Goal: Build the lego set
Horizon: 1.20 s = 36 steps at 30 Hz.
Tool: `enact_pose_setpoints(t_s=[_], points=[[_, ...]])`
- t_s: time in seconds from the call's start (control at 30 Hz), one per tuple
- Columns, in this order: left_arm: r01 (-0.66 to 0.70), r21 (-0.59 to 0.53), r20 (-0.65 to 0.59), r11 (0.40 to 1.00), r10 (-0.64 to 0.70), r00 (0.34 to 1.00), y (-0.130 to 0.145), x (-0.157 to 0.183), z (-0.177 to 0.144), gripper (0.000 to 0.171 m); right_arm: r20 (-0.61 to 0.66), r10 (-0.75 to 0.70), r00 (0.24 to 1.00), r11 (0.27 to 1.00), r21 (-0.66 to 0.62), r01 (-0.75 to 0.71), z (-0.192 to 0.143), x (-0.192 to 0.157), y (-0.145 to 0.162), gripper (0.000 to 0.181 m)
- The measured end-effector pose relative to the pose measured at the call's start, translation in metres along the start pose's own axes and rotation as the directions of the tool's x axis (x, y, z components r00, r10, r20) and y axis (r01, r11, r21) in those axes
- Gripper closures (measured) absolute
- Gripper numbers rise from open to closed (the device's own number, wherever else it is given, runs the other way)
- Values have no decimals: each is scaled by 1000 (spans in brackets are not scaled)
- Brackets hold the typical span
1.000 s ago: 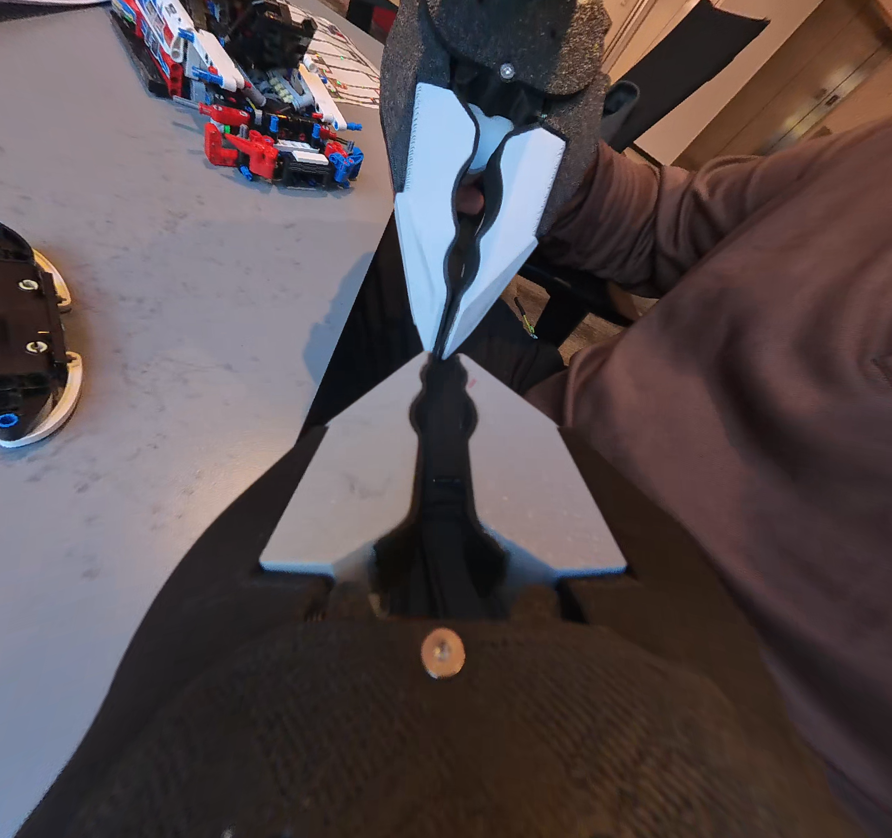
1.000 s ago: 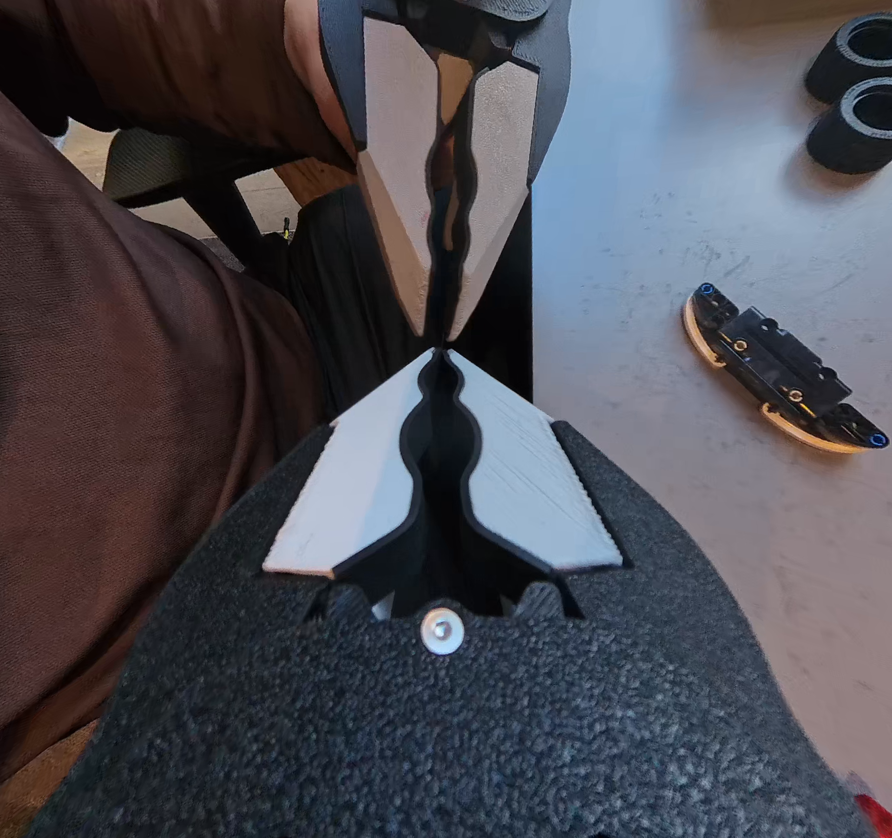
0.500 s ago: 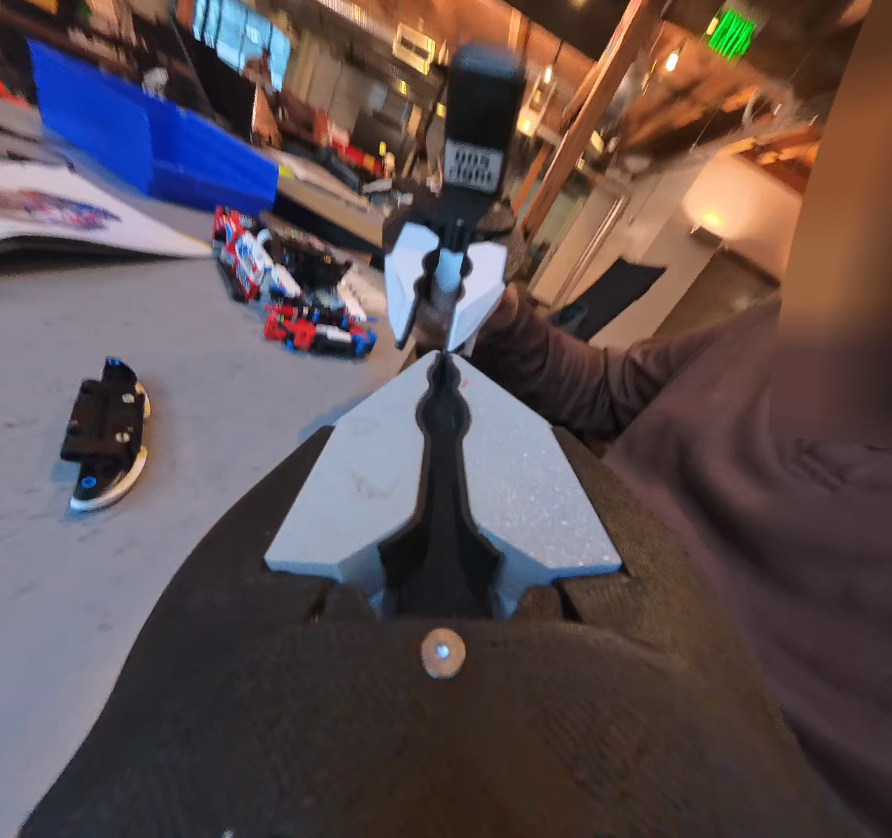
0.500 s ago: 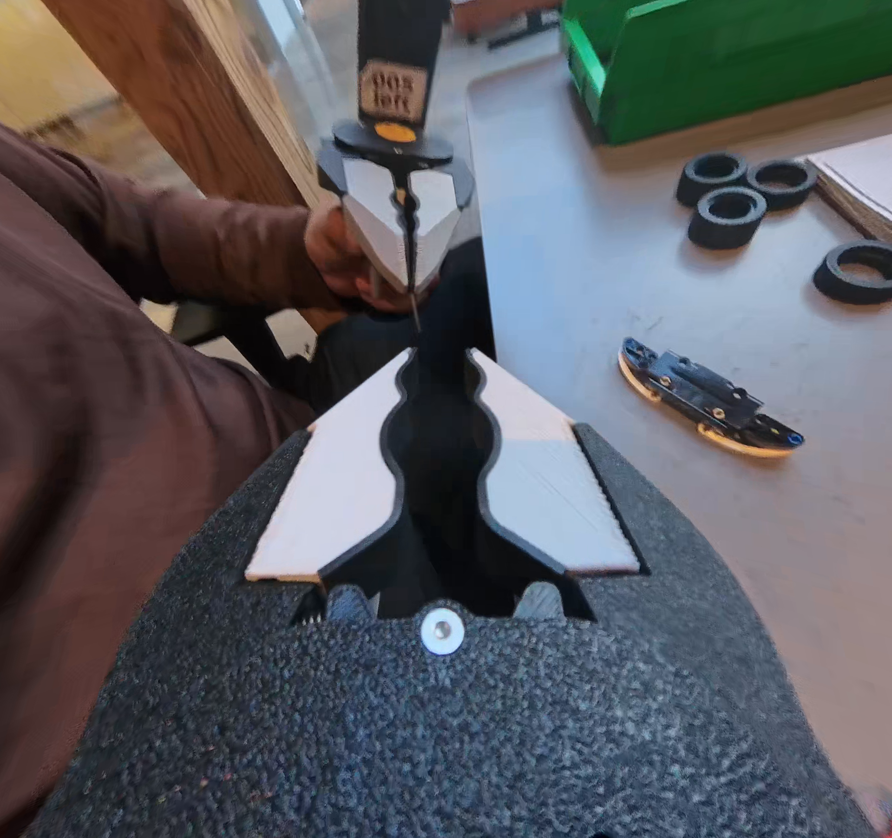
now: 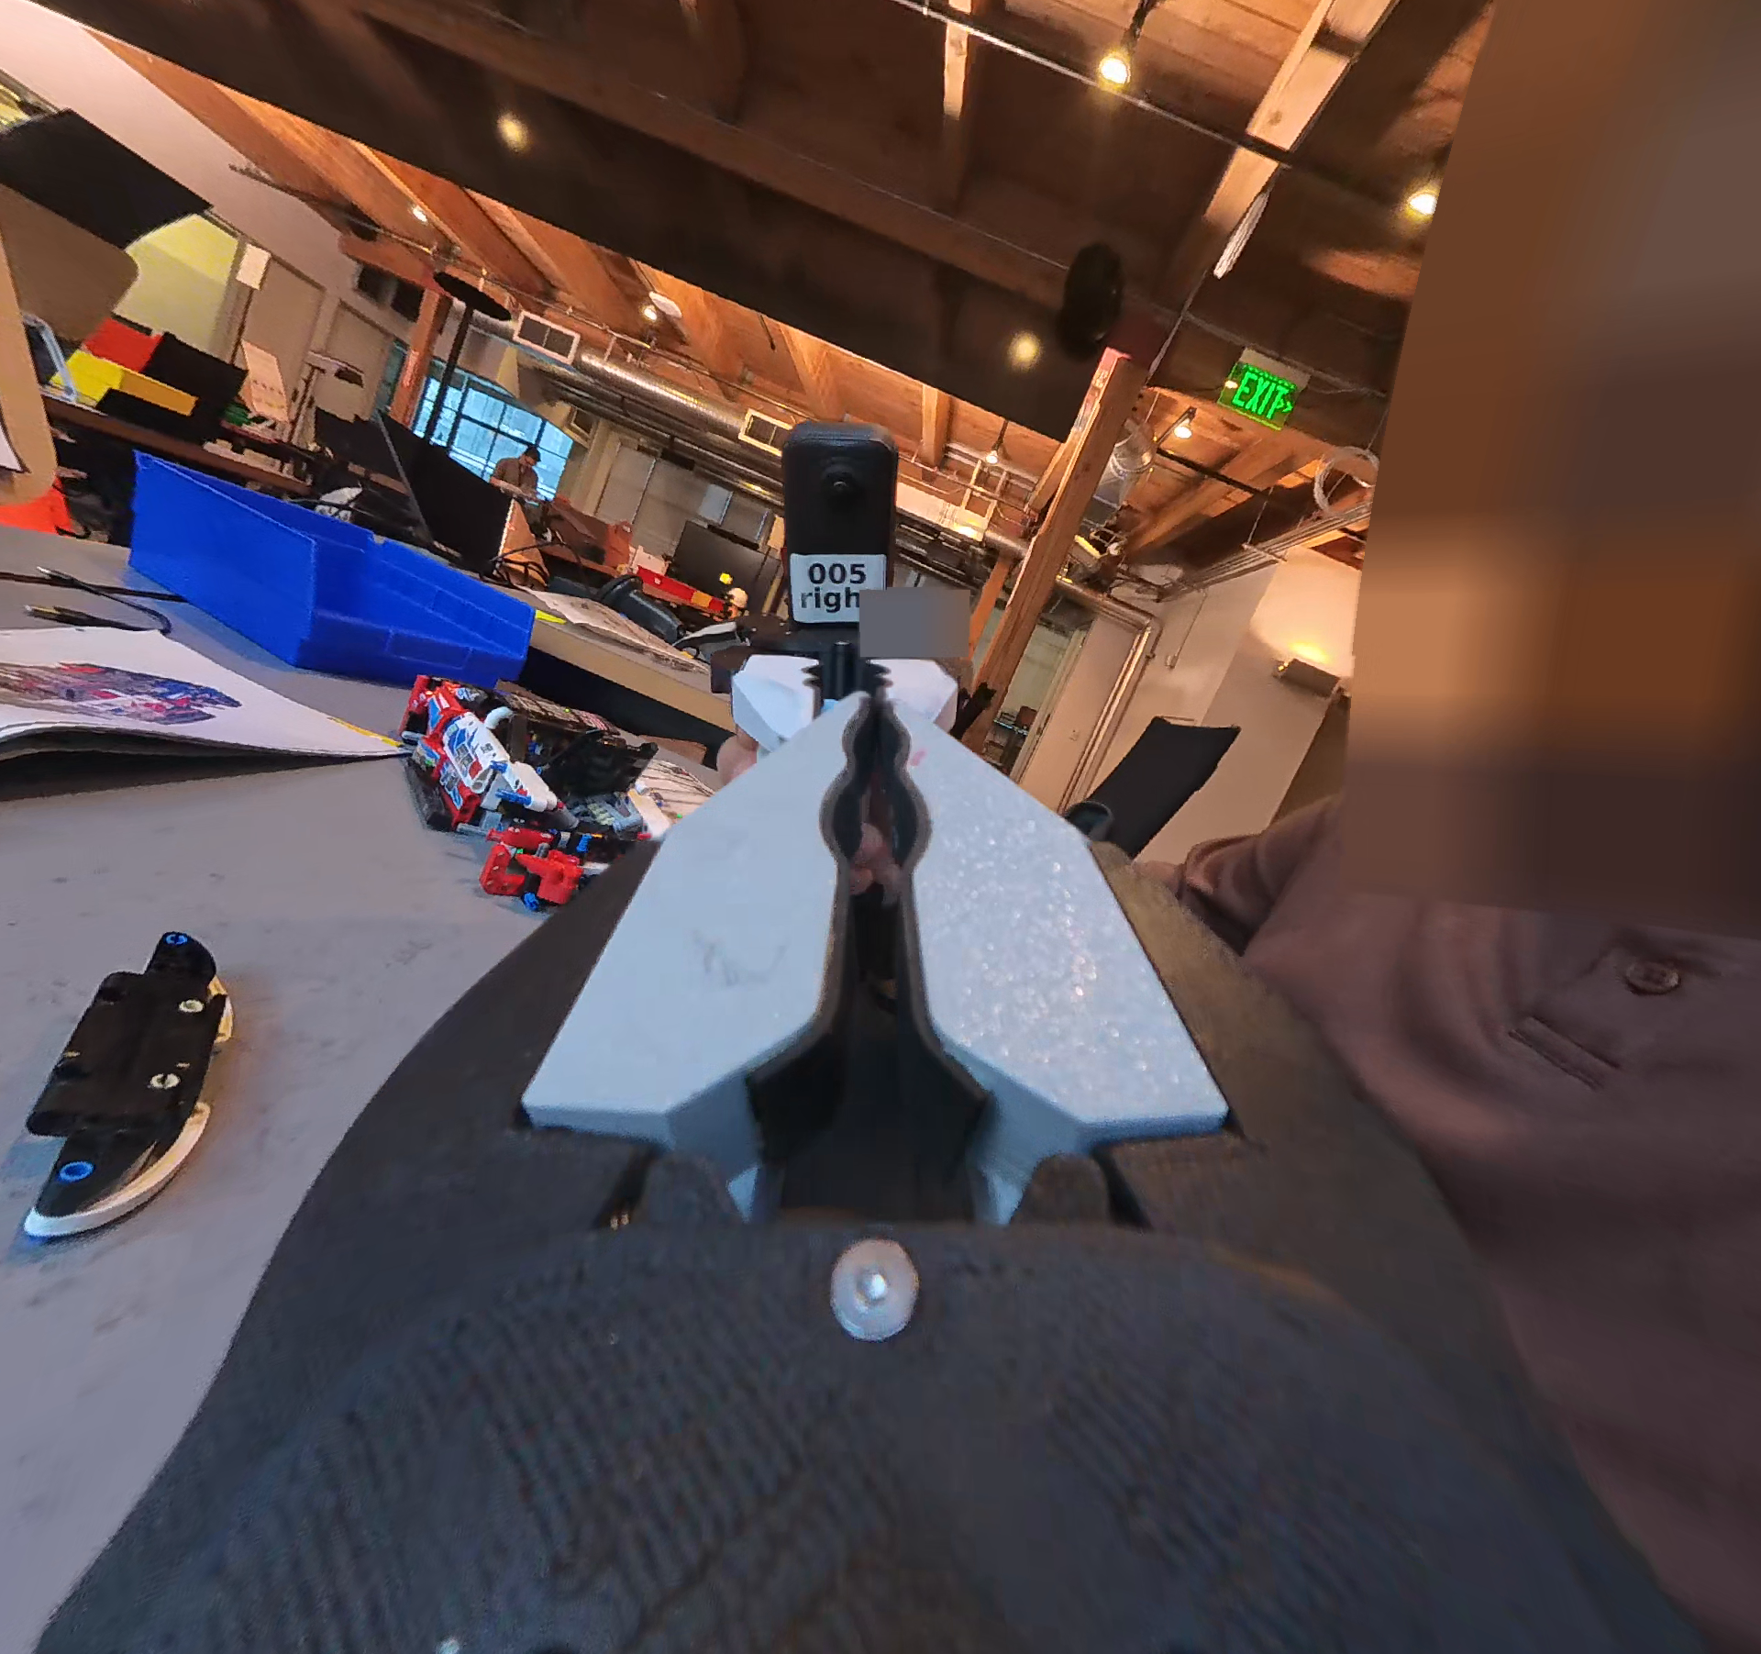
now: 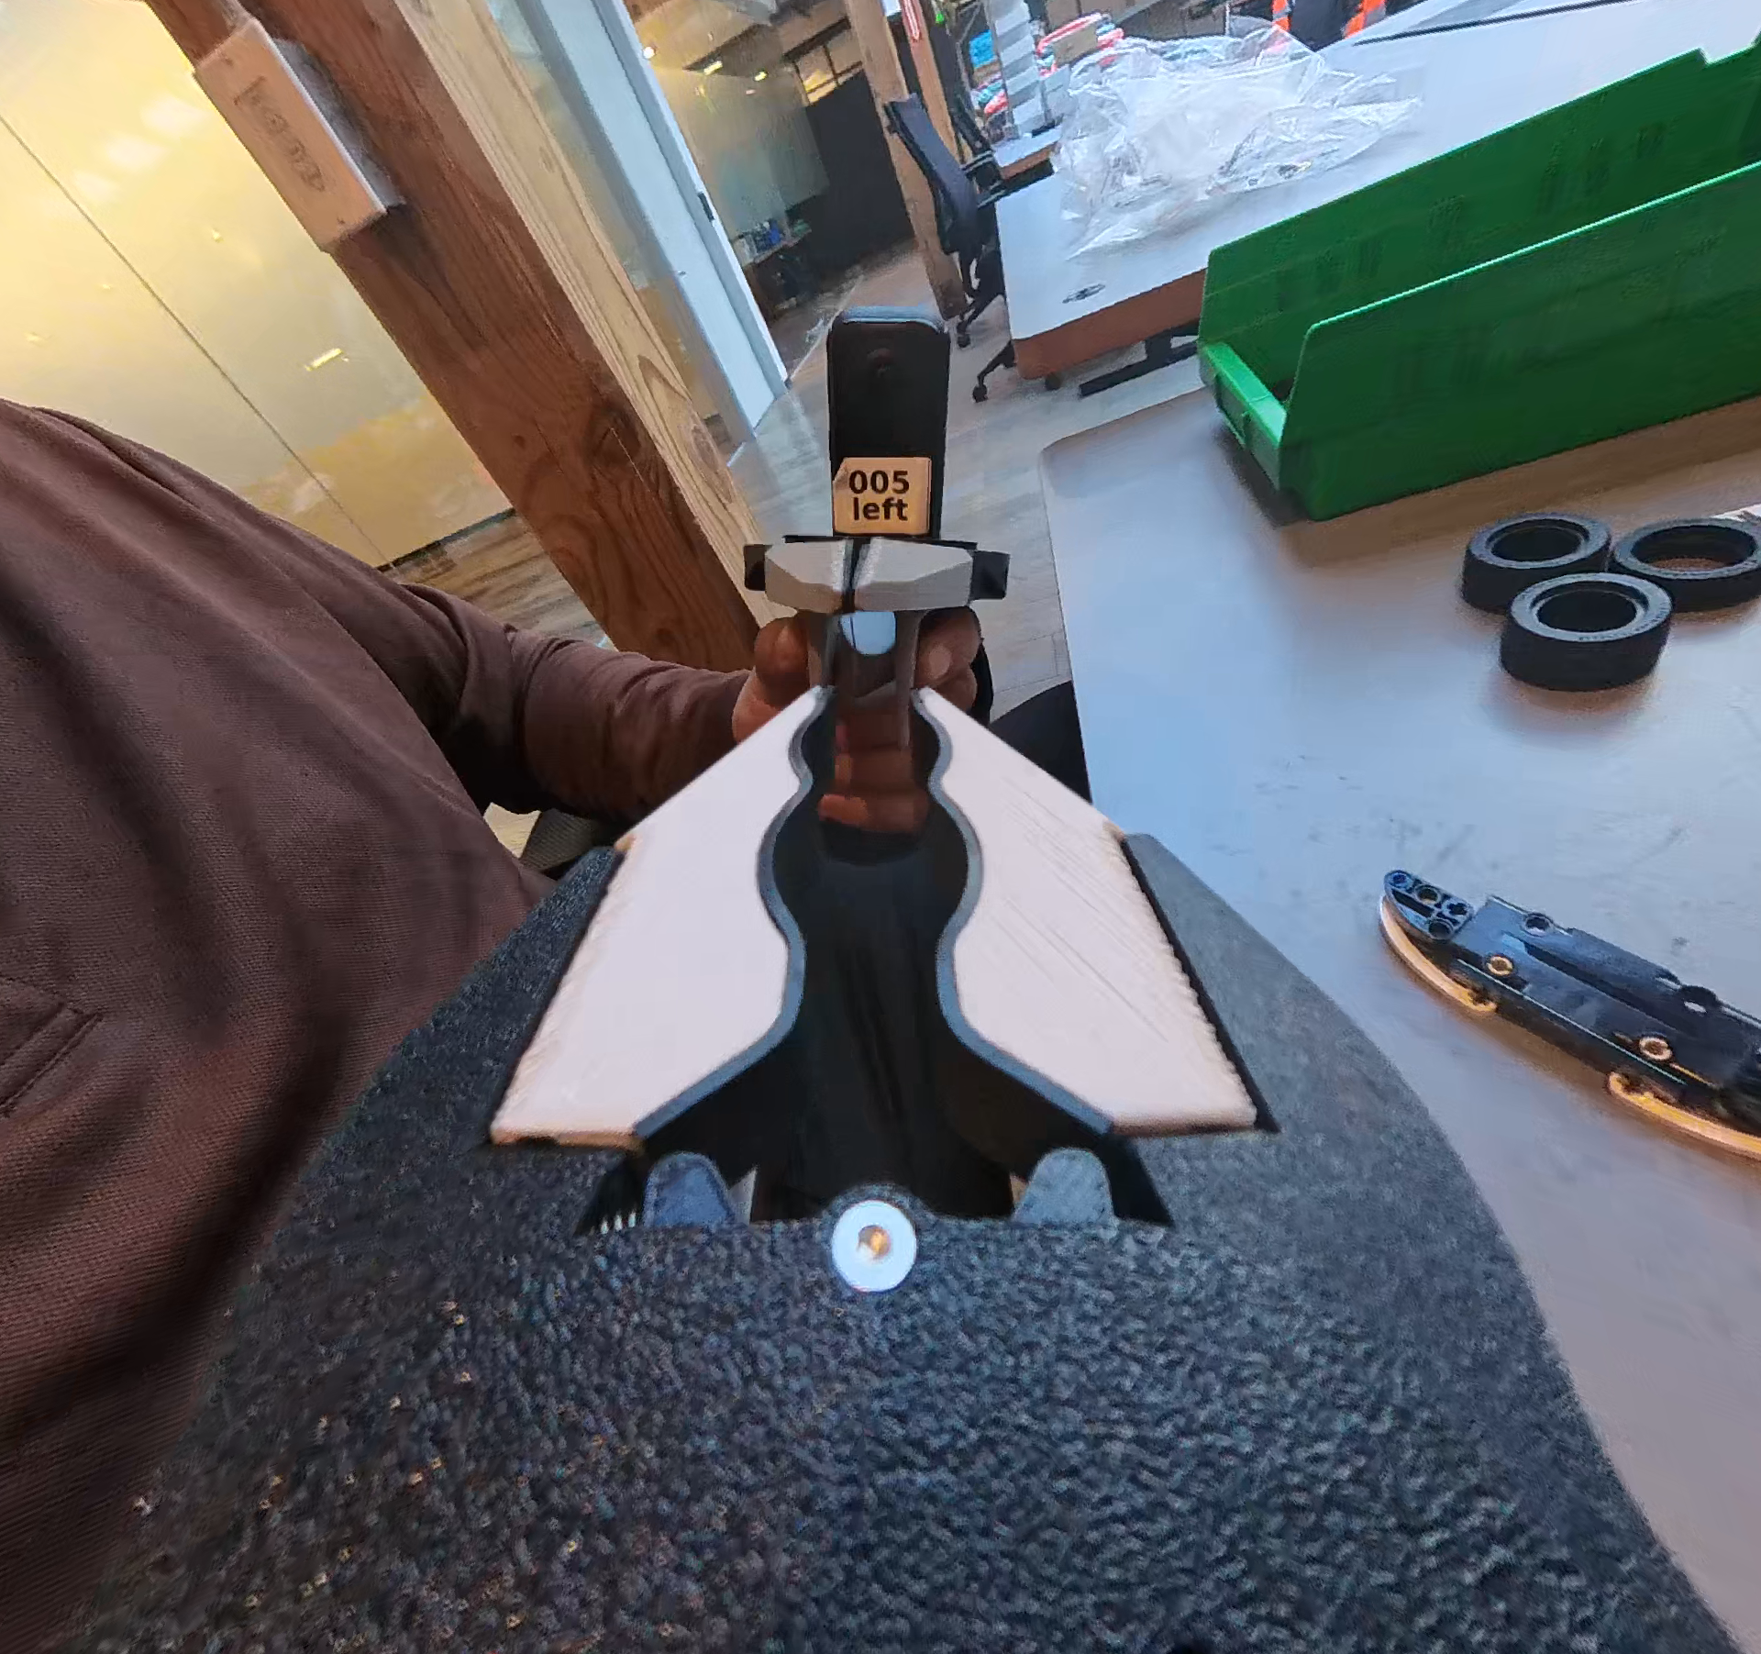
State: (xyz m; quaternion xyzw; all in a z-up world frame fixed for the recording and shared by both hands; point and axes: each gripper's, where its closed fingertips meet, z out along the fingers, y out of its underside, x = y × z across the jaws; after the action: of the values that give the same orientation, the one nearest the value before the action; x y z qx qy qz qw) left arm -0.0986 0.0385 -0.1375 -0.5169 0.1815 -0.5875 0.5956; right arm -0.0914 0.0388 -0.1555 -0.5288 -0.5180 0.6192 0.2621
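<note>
My left gripper [image 5: 872, 708] is shut and empty, held level off the table's near edge. It also shows in the right wrist view [image 6: 869, 574], facing me, in a hand. My right gripper [image 6: 869, 698] is open and empty; it also shows in the left wrist view [image 5: 839, 684]. The two grippers point at each other, apart. A black lego piece with white curved panels and blue pins [image 5: 124, 1084] lies on the grey table [image 5: 286, 893]; it also shows in the right wrist view [image 6: 1572, 989]. A part-built red, white and blue lego vehicle [image 5: 515, 779] sits farther back.
Three black tyres [image 6: 1582, 617] lie near a green bin [image 6: 1487, 350]. A blue bin [image 5: 314, 598] and an open instruction booklet [image 5: 143, 703] are at the back left. Crumpled clear plastic [image 6: 1220, 121] lies on another table. A person's brown-sleeved body is close by. Less than 4 cm separates the two grippers' tips.
Both grippers have tilted up from pointing down at the table edge to level and have drawn apart. The right gripper's fingers have opened. The left gripper has stayed shut.
</note>
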Motion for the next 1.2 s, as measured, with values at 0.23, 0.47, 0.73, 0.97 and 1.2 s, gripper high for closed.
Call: enact_pose_setpoints(t_s=[0.23, 0.47, 0.73, 0.97, 1.2], points=[[-13, -2, 23, 1000, 13, 1000, 5, -4, 2, 171, -8, 16, 1000, 1000, 10, -16, 2, 3, -2, 179], [-5, -42, 58, 999, 8, 998, 11, -8, 3, 171, -28, 8, 1000, 1000, -1, -8, -2, 5, -1, 181], [57, -101, 40, 993, -53, 998, 17, -7, 1, 167, -6, -40, 999, 998, -50, 39, -2, -1, 9, 181], [151, 64, -16, 986, -150, 989, -17, -9, -21, 85, -11, -34, 999, 999, -34, 34, -12, 3, 6, 181], [-244, -686, 170, 686, 476, 863, 39, -89, -55, 82, -253, -24, 967, 967, -253, -42, -26, 57, 45, 181]])
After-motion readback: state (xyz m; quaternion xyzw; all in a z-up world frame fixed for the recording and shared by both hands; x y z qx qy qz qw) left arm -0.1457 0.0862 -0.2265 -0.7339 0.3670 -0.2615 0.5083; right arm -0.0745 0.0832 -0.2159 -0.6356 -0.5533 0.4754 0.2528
